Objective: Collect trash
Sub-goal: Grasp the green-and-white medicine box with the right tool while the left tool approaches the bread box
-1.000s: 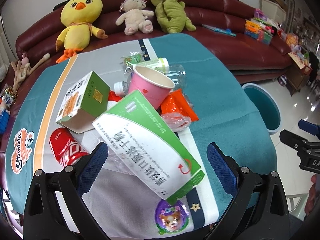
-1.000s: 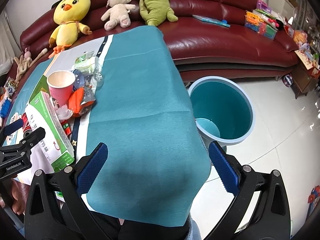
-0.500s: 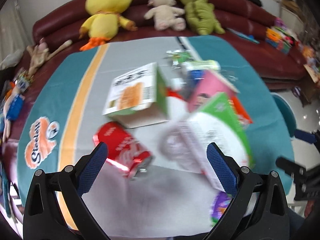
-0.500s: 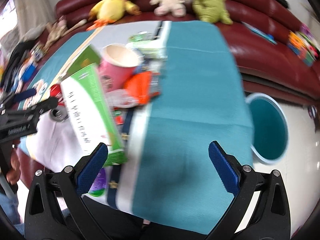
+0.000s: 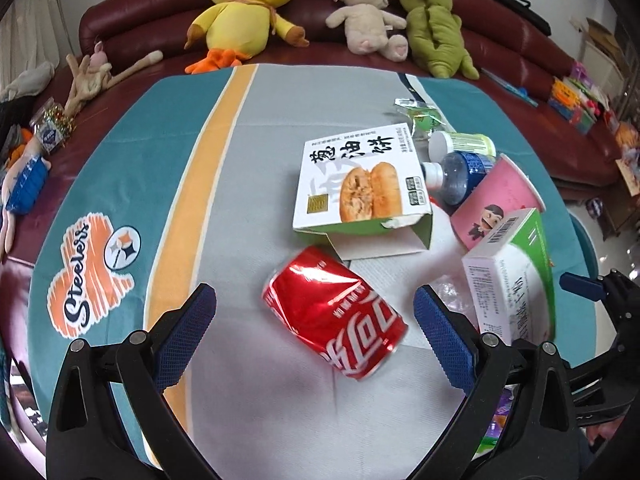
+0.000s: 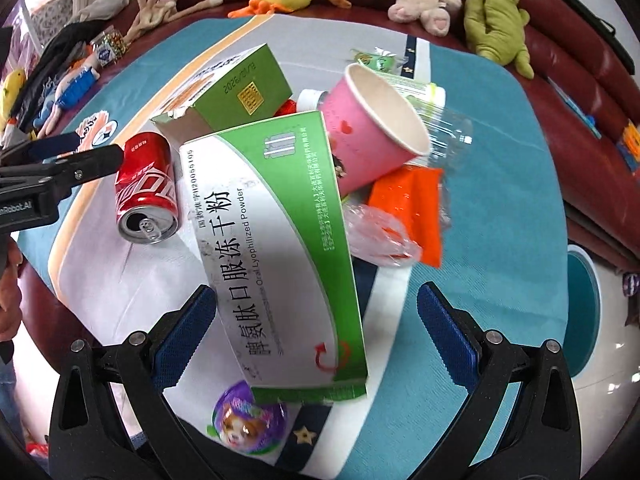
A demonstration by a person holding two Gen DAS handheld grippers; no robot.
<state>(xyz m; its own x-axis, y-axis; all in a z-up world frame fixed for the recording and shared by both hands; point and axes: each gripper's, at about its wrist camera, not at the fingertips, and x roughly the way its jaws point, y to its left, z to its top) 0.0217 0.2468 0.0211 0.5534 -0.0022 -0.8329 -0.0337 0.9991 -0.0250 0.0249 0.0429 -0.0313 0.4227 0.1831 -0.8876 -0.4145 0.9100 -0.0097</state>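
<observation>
A pile of trash lies on the cloth-covered table. A dented red cola can (image 5: pixel 334 314) lies on its side between the fingers of my open left gripper (image 5: pixel 314 332); it also shows in the right wrist view (image 6: pixel 146 188). A long green-and-white medicine box (image 6: pixel 286 248) lies between the fingers of my open right gripper (image 6: pixel 316 334). Behind are a food box (image 5: pixel 362 188), a pink paper cup (image 6: pixel 372 130), a clear plastic bottle (image 6: pixel 444 124), an orange wrapper (image 6: pixel 412 208) and a purple lid (image 6: pixel 248 420). My left gripper shows at the left of the right wrist view (image 6: pixel 60 160).
A teal waste bin (image 6: pixel 584 312) stands on the floor right of the table. Plush toys, a yellow chick (image 5: pixel 244 12) among them, sit on the dark red sofa (image 5: pixel 500 56) behind. Small items lie on the sofa at far left.
Both grippers swung left and came nearer the pile. The left one now frames the cola can instead of the medicine box. The right one turned from the bin side onto the medicine box.
</observation>
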